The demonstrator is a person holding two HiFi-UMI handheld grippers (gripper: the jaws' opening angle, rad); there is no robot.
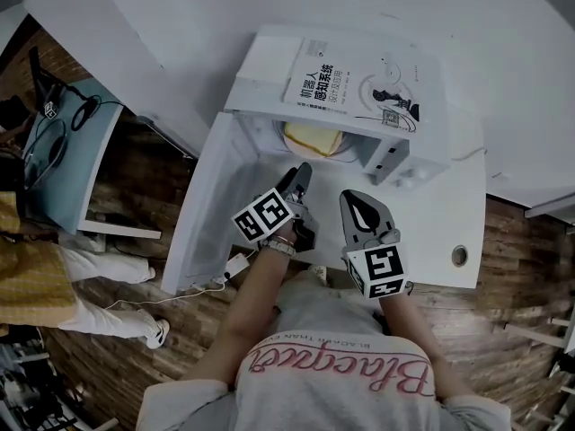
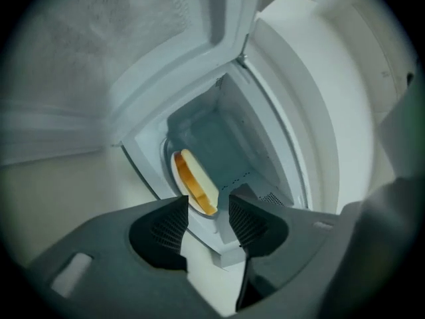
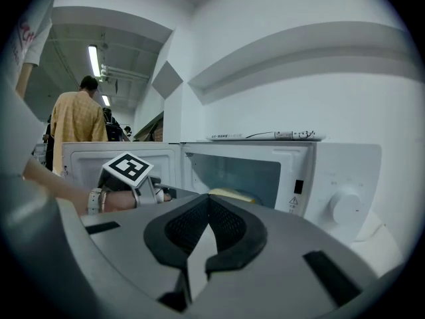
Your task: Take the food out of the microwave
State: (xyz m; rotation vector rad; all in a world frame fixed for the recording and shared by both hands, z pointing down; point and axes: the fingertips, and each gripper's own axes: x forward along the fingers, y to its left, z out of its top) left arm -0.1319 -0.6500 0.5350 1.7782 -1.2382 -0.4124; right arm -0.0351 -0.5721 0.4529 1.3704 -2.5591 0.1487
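Nearest the person, the right gripper (image 3: 207, 201) was held in front of the microwave (image 3: 345, 171). Its jaws were seen pressed together with nothing between them. The left gripper (image 2: 207, 208) was placed a little farther forward and to the left, at the mouth of the oven. Its jaws were set apart and empty, and the food (image 2: 192, 178) was framed just beyond the gap. The door (image 1: 211, 196) was found fully open to the left, so the way in was unobstructed. The food, a yellow, slice-like piece, was seen lying low inside the cavity.

The reach was judged to be the step in hand. It would best be done with the open jaws slid straight in, kept clear of the door frame and the right wall. They should be closed only gently once the food was between them, since it looked soft and could be crushed. Farthest back, a book (image 1: 355, 83) was laid on the microwave's top and was best left undisturbed.
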